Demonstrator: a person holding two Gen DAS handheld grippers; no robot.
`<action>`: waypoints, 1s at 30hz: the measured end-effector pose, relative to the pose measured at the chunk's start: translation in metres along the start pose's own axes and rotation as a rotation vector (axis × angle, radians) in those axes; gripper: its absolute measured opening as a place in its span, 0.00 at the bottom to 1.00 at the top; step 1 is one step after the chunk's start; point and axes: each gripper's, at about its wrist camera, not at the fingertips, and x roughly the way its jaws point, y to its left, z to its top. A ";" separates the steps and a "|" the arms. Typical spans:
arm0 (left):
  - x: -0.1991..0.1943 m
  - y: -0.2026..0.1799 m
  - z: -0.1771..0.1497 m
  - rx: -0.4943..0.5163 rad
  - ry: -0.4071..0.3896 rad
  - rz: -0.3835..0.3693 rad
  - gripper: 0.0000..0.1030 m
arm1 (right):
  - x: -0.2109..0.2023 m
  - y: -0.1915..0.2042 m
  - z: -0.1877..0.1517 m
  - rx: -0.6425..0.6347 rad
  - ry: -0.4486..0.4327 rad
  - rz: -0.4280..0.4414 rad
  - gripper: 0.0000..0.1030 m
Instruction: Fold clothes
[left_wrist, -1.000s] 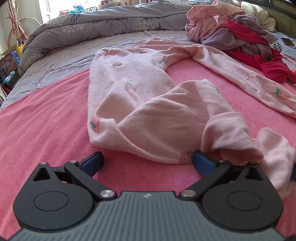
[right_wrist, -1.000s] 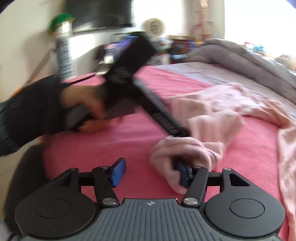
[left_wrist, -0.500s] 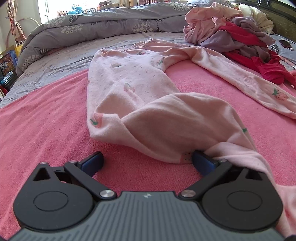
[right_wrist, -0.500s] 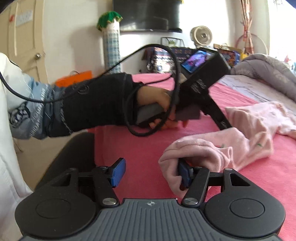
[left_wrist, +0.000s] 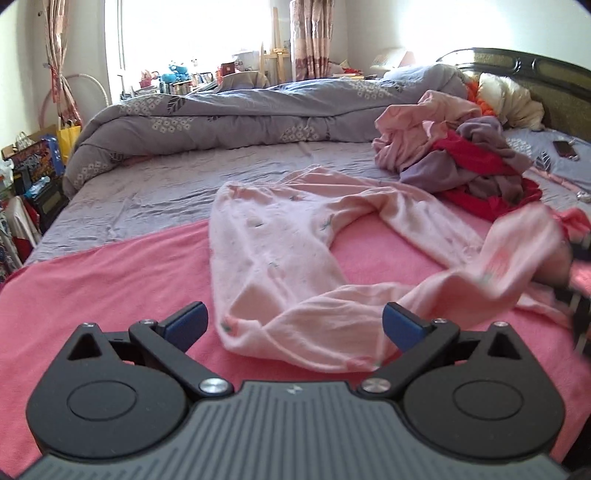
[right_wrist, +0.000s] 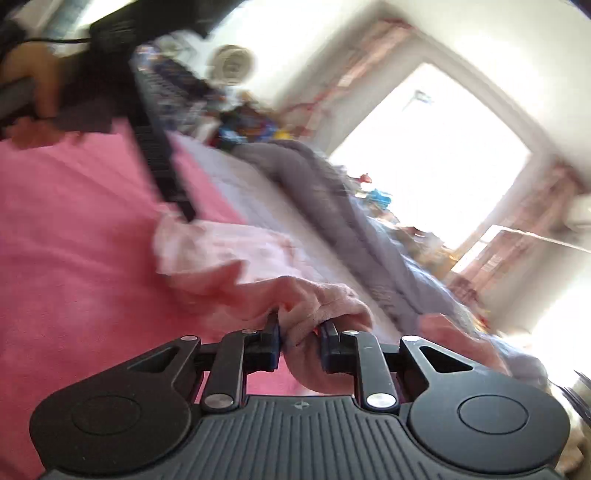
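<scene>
Left wrist view: the left gripper (left_wrist: 295, 325) is hovering over the pink blanket (left_wrist: 92, 288) with its blue-padded jaws standing wide apart. A folded edge of the pink garment (left_wrist: 273, 254) is lying between the two fingers, but neither pad is pressing on it, so the gripper is holding nothing. From the gripper the garment is stretching away toward 12 o'clock, its broad waist part reaching the grey sheet (left_wrist: 147, 192). One leg is running toward 2 o'clock and is rising off the blanket at the frame's right edge, where it is blurred. Beyond it, at about 1 o'clock, a heap of clothes (left_wrist: 465, 155) is resting on the bed near the headboard (left_wrist: 546, 74). A rolled grey quilt (left_wrist: 229, 114) is lying across the far side of the bed at 12 o'clock.

Right wrist view (tilted and motion-blurred): the right gripper (right_wrist: 298, 347) is closing, and its jaws are standing narrowly apart with a bunched fold of the pink garment's leg (right_wrist: 317, 306) pinched between the pads. The cloth is spilling over the fingers and trailing away toward 11 o'clock across the blanket. At 10 to 11 o'clock the person's hand (right_wrist: 40, 92) is gripping the handle of the other gripper, whose dark body is slanting down toward the garment; the blur makes its fingertips hard to tell.
</scene>
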 end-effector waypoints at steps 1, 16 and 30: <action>0.005 -0.004 -0.001 0.000 0.010 -0.010 0.99 | 0.002 0.008 -0.003 -0.012 0.015 0.055 0.24; 0.073 -0.057 -0.043 0.120 0.191 -0.038 1.00 | -0.009 0.007 -0.030 0.178 0.067 0.555 0.36; 0.072 -0.057 -0.044 0.114 0.182 -0.026 1.00 | -0.008 0.013 -0.033 0.463 0.080 0.630 0.49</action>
